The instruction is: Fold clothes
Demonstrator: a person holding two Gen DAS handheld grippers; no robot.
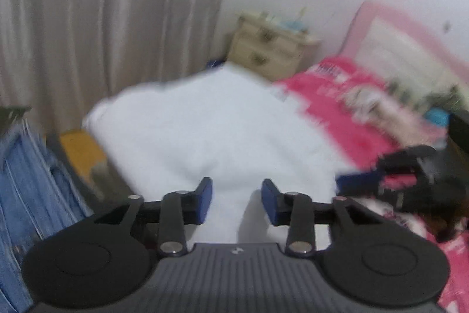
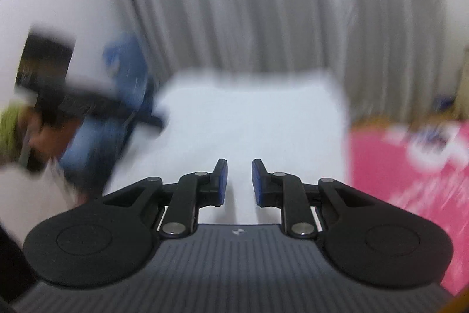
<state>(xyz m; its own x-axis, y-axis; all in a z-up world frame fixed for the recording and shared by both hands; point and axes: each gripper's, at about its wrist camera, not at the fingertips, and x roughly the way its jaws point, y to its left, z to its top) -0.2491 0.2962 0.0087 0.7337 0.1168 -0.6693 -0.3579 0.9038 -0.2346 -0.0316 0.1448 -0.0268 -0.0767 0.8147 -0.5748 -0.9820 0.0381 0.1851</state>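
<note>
A white garment (image 1: 205,131) lies spread on the bed, blurred in both views; in the right wrist view the white garment (image 2: 249,119) looks squared off. My left gripper (image 1: 236,189) hovers over its near part, jaws well apart, cloth below them and nothing pinched. My right gripper (image 2: 239,166) stands over the same cloth with only a narrow gap between its blue pads, which press on nothing I can see. The left wrist view has the right gripper (image 1: 366,175) at the garment's right edge. The left gripper (image 2: 155,121) reaches in from the left, held by a hand (image 2: 38,137).
Pink patterned bedding (image 1: 346,113) covers the bed to the right, below a pink headboard (image 1: 395,34). Blue jeans (image 1: 23,181) lie to the left. A beige nightstand (image 1: 269,46) stands in the corner beside grey curtains (image 1: 102,19).
</note>
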